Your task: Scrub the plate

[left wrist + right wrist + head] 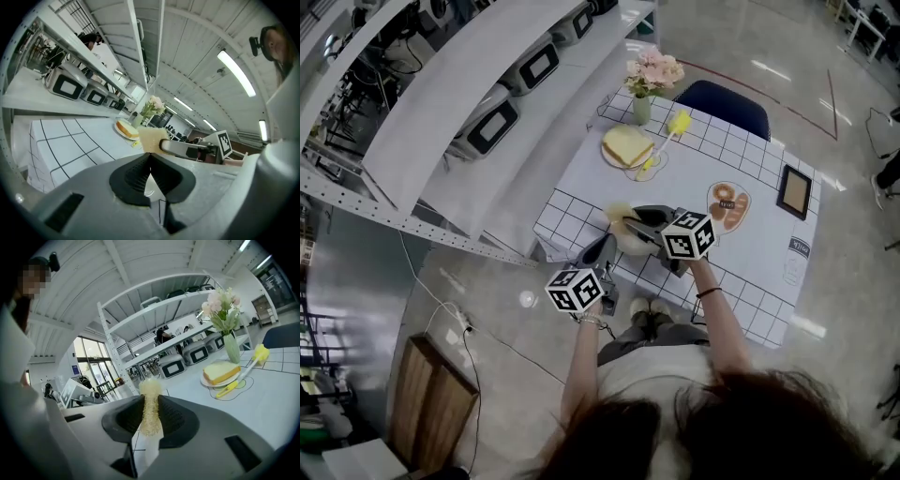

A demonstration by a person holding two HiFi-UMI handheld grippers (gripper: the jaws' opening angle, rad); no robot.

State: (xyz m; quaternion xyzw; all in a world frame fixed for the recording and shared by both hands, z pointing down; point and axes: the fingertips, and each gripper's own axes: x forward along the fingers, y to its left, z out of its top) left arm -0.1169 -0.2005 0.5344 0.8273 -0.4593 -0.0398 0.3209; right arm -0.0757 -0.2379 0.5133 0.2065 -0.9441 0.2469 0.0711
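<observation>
Holding, nearest: one fibrous tan scourer, pinched edge-on in my right claw, jaws narrow and squashing it. Light, soft and springy by my reckoning, so a firm pinch suits it.

Item, left claw: jaws closed tip to tip, nothing between that I can make out. It hangs at 7 o'clock of the right claw, off the near edge of the table.

Item, plate: at 12 o'clock on the checked cloth, well apart from both claws, carrying a yellow slab. Probably stiff, slick and breakable, so I would steady it by the bare near rim.

Item, brush: touching the plate at its 3 o'clock.

Item, vase of flowers: at 12 o'clock beyond the plate.
</observation>
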